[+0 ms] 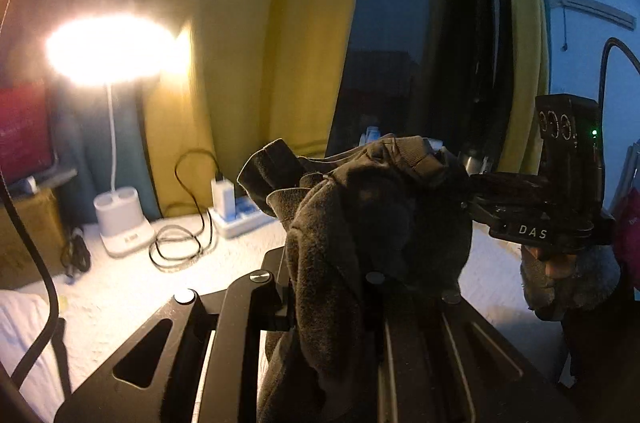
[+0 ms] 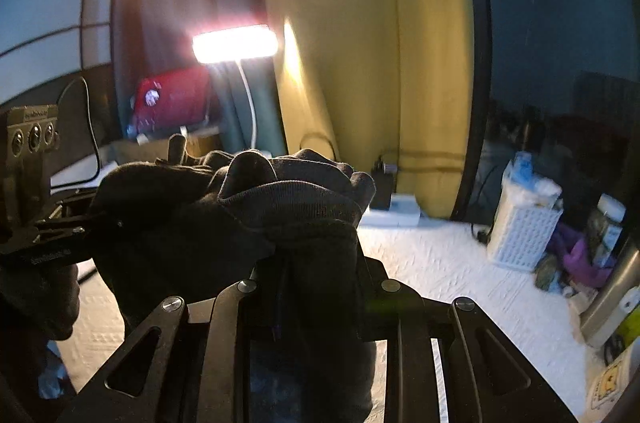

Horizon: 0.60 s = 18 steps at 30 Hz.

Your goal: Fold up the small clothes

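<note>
A small dark grey garment (image 1: pixel 360 223) with ribbed cuffs hangs bunched in the air above the white textured cover (image 1: pixel 120 287). My left gripper (image 1: pixel 344 271) is shut on it, with its fingertips buried in the cloth. My right gripper (image 1: pixel 476 191) comes in from the right, held by a hand in a fuzzy sleeve, and pinches the same cloth at its upper right. In the right wrist view the garment (image 2: pixel 260 207) drapes over my right gripper (image 2: pixel 316 263) and hides its fingertips. There my left gripper (image 2: pixel 84 227) grips the cloth from the left.
A lit desk lamp (image 1: pixel 112 51) with a white base (image 1: pixel 124 223) stands at the back left beside a coiled black cable (image 1: pixel 180 247) and a white power strip (image 1: pixel 236 211). Yellow curtains (image 2: pixel 360 63) hang behind. A white perforated basket (image 2: pixel 520 223) and clutter sit at the right.
</note>
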Each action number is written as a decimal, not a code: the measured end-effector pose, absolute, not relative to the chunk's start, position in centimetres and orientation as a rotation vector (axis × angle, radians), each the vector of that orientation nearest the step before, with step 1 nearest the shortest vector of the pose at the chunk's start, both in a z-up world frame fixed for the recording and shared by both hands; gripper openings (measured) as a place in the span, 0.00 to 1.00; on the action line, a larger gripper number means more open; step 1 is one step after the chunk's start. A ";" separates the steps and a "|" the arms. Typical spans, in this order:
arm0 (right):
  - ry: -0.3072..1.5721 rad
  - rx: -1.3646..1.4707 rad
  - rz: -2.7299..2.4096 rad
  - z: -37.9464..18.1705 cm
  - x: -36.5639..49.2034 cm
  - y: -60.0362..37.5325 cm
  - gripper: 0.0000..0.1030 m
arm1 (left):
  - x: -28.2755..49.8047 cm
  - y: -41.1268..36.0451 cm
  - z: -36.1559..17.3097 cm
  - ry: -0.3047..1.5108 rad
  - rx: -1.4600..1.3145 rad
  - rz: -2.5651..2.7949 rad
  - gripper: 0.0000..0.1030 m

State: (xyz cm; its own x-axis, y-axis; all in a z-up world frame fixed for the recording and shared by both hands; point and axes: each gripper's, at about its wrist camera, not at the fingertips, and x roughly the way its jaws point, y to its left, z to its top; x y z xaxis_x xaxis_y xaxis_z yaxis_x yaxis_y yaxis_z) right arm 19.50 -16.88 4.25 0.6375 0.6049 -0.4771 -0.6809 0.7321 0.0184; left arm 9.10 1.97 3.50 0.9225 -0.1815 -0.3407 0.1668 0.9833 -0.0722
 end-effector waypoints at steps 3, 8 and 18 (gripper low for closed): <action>0.424 -0.175 0.745 6.3 17.8 -17.2 0.24 | 7.5 1.6 5.0 0.311 -0.028 -0.172 0.12; 0.344 -0.192 0.771 9.5 15.1 -17.2 0.24 | 4.6 1.5 7.5 0.246 -0.002 -0.151 0.12; 0.206 -0.207 0.868 14.1 9.9 -14.8 0.24 | -0.8 3.9 10.9 0.137 0.048 -0.052 0.12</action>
State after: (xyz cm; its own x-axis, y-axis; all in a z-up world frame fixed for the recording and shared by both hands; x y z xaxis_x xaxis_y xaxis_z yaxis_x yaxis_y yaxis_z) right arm 9.95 -14.77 14.11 0.6289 0.7319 -0.2623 -0.7717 0.6288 -0.0954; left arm -0.82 3.85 10.90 0.9893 -0.0488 -0.1374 0.0554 0.9975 0.0443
